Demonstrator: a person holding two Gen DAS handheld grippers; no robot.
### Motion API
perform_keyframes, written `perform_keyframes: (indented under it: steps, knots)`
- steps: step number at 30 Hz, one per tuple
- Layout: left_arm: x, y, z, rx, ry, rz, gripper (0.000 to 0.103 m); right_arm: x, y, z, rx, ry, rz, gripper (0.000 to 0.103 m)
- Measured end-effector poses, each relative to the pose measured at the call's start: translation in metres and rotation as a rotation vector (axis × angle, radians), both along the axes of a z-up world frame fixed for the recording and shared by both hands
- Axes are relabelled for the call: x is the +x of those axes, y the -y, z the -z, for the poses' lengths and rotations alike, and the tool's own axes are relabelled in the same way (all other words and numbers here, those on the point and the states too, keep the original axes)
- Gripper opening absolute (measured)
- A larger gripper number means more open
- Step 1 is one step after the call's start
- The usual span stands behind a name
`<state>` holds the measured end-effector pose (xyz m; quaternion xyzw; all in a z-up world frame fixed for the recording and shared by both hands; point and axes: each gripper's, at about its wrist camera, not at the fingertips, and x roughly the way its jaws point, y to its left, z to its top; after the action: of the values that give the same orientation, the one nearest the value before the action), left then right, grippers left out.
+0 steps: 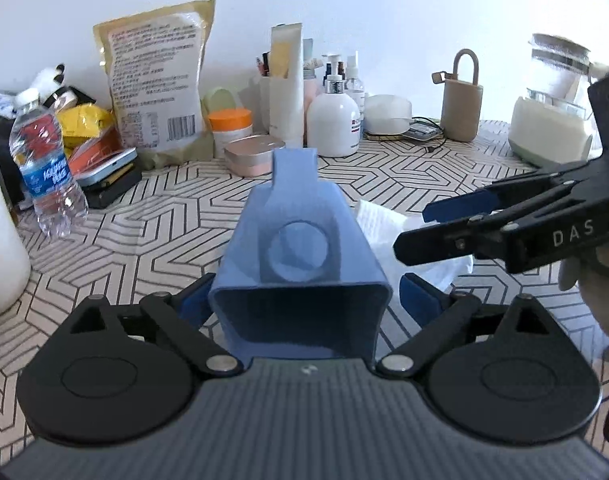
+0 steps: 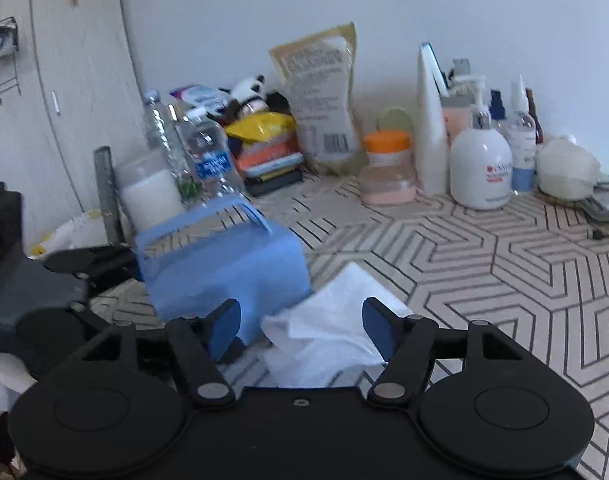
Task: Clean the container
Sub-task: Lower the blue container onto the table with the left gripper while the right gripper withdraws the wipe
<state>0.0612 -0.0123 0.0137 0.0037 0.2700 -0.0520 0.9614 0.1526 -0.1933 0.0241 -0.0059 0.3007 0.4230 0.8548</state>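
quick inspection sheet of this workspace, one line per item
surface: table with a geometric line-pattern cover.
job's things: blue container lying on its side, open mouth toward the left wrist camera; white tissue on the table beside it.
clutter: water bottle, large printed pouch, orange-lidded jar, white pump bottle, beige holder with a loop handle, all along the wall.
grippers: left claw straddles the container, contact not clear; right claw open over the tissue.
cables: thin dark cord near the back.
surroundings: white wall; cabinet doors at left.
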Motion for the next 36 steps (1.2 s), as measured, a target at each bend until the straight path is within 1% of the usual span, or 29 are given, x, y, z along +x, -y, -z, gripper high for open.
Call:
perform_keyframes:
  steps: [3,4,5,6,7,10,12,14,15,16,18,20,21,22,23,24,25,27,28,30,31,33,34,36]
  knots:
    - [-0.001,-0.004,0.006,-0.012,-0.028,-0.067,0.098,0.004,0.001,0.004,-0.011,-0.014,0.002,0.072]
    - [-0.003,-0.005,0.006,-0.026,-0.023,-0.058,0.098,0.005,0.0,0.006,-0.033,-0.017,-0.001,0.062]
    - [-0.005,-0.007,0.005,-0.04,-0.017,-0.048,0.098,0.005,-0.003,0.009,-0.072,-0.017,-0.006,0.045]
    - [-0.007,-0.008,0.005,-0.054,-0.012,-0.039,0.098,0.005,-0.005,0.011,-0.106,-0.015,-0.01,0.041]
    - [-0.007,-0.008,0.005,-0.054,-0.013,-0.035,0.098,0.004,-0.007,0.012,-0.136,-0.011,-0.014,0.04]
    - [-0.005,-0.006,0.006,-0.045,-0.022,-0.026,0.098,0.002,-0.007,0.013,-0.164,0.001,-0.022,0.041]
    - [-0.005,-0.005,0.007,-0.035,-0.02,-0.025,0.098,0.0,-0.005,0.012,-0.171,0.01,-0.021,0.046]
    - [-0.007,-0.004,0.007,-0.028,-0.017,-0.018,0.098,-0.002,-0.003,0.009,-0.169,0.024,-0.022,0.058]
    - [-0.008,-0.004,0.007,-0.025,-0.015,-0.014,0.098,-0.003,0.001,0.007,-0.146,0.02,-0.032,0.058]
    - [-0.008,-0.003,0.007,-0.021,-0.017,-0.016,0.098,-0.003,0.006,0.003,-0.102,0.006,-0.051,0.059]
    - [-0.007,-0.003,0.007,-0.024,-0.025,-0.006,0.098,-0.003,0.016,-0.006,0.011,-0.025,-0.096,0.061]
    - [-0.008,-0.004,0.007,-0.035,-0.029,0.005,0.098,-0.002,0.027,-0.013,0.14,-0.051,-0.123,0.072]
    - [-0.009,-0.005,0.007,-0.042,-0.027,0.005,0.098,0.0,0.03,-0.014,0.177,-0.061,-0.122,0.072]
    - [-0.009,-0.007,0.007,-0.05,-0.026,0.004,0.098,0.002,0.031,-0.013,0.177,-0.061,-0.101,0.071]
    - [-0.008,-0.008,0.007,-0.058,-0.03,0.006,0.098,0.004,0.031,-0.01,0.155,-0.056,-0.065,0.058]
    - [-0.008,-0.009,0.008,-0.067,-0.034,0.007,0.098,0.006,0.03,-0.008,0.132,-0.052,-0.029,0.037]
    - [-0.008,-0.01,0.008,-0.072,-0.038,0.004,0.098,0.009,0.029,-0.005,0.101,-0.049,0.0,0.002]
    - [-0.007,-0.011,0.009,-0.083,-0.046,0.0,0.098,0.013,0.027,0.001,0.026,-0.047,0.044,0.003]
    - [-0.007,-0.011,0.009,-0.083,-0.048,0.001,0.098,0.013,0.025,0.003,0.001,-0.048,0.044,0.003]
    - [-0.008,-0.01,0.009,-0.074,-0.04,-0.005,0.099,0.01,0.019,0.005,-0.026,-0.05,0.005,0.004]
    - [-0.009,-0.009,0.009,-0.068,-0.034,-0.011,0.099,0.009,0.017,0.006,-0.036,-0.05,-0.006,0.008]
    - [-0.012,-0.008,0.008,-0.056,-0.014,-0.028,0.099,0.008,0.015,0.006,-0.049,-0.044,-0.008,0.009]
    - [-0.013,-0.008,0.008,-0.053,-0.007,-0.027,0.099,0.007,0.014,0.006,-0.056,-0.041,-0.009,0.015]
    - [-0.013,-0.007,0.007,-0.048,-0.005,-0.025,0.099,0.006,0.012,0.006,-0.069,-0.036,-0.011,0.021]
